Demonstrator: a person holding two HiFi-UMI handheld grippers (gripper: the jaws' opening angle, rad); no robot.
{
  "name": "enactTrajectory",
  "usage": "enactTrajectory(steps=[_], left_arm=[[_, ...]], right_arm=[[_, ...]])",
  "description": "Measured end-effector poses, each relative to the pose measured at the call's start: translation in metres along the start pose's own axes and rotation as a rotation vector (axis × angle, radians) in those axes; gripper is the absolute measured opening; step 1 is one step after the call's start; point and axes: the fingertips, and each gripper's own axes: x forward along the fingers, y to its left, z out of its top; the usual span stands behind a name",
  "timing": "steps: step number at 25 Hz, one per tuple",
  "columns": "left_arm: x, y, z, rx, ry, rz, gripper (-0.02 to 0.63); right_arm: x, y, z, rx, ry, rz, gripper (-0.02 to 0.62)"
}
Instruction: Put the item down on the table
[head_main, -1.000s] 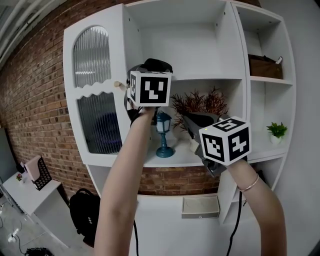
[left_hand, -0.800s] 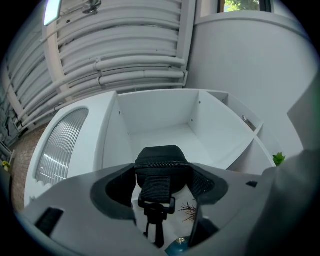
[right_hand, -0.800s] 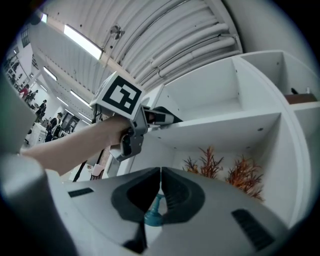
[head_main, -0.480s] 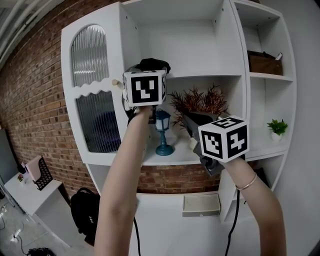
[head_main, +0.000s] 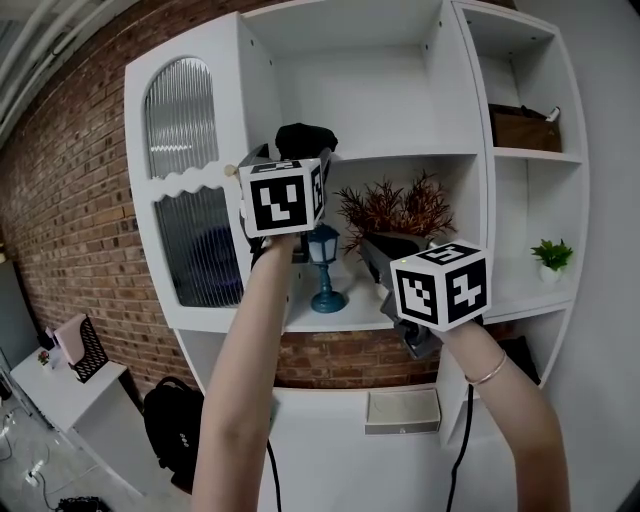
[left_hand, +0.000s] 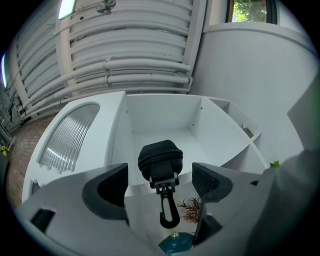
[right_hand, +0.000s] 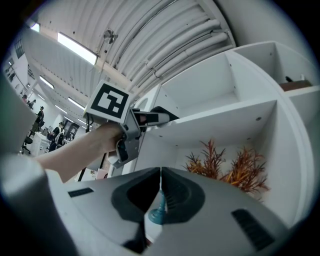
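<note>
A black zip pouch (left_hand: 160, 159) with a hanging snap clip (left_hand: 168, 210) rests on the front edge of the white cabinet's upper shelf (head_main: 410, 156). My left gripper (left_hand: 161, 181) is raised to it, and its jaws are opening. The pouch lies between the pads, and neither pad touches it. In the head view the pouch (head_main: 305, 138) shows just above the left gripper (head_main: 292, 163). My right gripper (right_hand: 160, 187) is shut with nothing in it. It hangs lower right (head_main: 378, 252), in front of the middle shelf.
A blue lamp figure (head_main: 325, 268) and a dried red plant (head_main: 398, 207) stand on the middle shelf. At the right are a brown box (head_main: 525, 128) and a small green plant (head_main: 552, 258). A black backpack (head_main: 170, 435) and a white table (head_main: 60, 385) are at the lower left.
My left gripper has drawn slightly down and left away from the pouch, which stays on the shelf edge. The right gripper has shifted a little to the left.
</note>
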Motion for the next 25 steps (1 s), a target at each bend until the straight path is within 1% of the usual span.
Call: enactTrajectory(steps=[3,6,11,16,20,22,25], left_arm=[[-0.011,0.002,-0.001,-0.037,-0.025,0.001,0.383],[-0.025,0.003,-0.001,-0.077,-0.052,-0.014,0.383],[-0.047,-0.001,-0.010,-0.101,-0.069,-0.027,0.380],[-0.071,-0.003,-0.030,-0.120,-0.079,-0.023,0.311],[-0.091,-0.010,-0.052,-0.145,-0.068,-0.037,0.266],[-0.101,-0.015,-0.064,-0.137,-0.051,-0.046,0.240],[-0.118,-0.026,-0.083,-0.104,-0.027,-0.057,0.210]], right_arm=[[-0.003,0.002,0.000,0.003,-0.003,0.004,0.000],[-0.007,0.004,-0.001,-0.005,-0.003,-0.002,0.000],[-0.016,0.013,-0.003,-0.039,-0.007,-0.002,0.000],[-0.026,0.027,-0.011,-0.080,-0.004,0.005,-0.002],[-0.034,0.036,-0.028,-0.059,0.011,0.023,-0.002],[-0.039,0.038,-0.037,-0.048,0.019,0.025,-0.003],[-0.047,0.039,-0.049,-0.043,0.029,0.015,-0.005]])
